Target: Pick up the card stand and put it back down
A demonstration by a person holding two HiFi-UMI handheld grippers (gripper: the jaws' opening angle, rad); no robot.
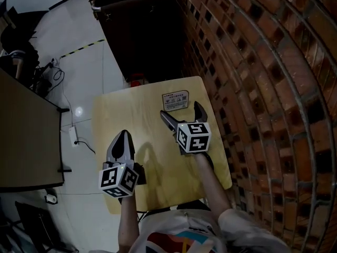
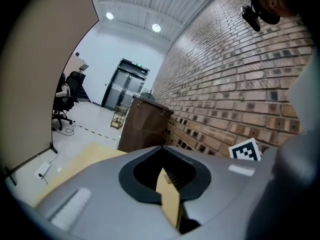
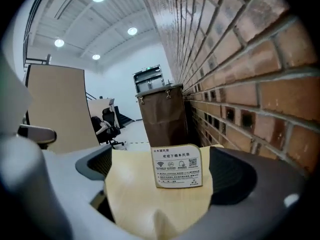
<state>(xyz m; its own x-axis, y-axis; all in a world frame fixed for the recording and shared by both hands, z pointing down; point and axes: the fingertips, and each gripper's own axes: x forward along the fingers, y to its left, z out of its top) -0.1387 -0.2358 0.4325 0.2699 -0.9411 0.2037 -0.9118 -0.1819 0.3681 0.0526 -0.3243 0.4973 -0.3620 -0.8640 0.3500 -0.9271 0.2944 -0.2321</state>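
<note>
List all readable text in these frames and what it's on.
"欢迎下榻本民宿": large line on the card stand, as best it reads.
Card stand, small top line, print under the icons and bottom lines: too small to read.
Green sign at the room's far end: too small to read.
Nothing else legible.

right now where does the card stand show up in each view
Head view: card stand near the table's far end, just ahead of the right tongs.
Left gripper view: cannot be made out.
Right gripper view: card stand upright at centre, framed by the open tongs.
Shared landmark: the brick wall, on the right in every view.
</note>
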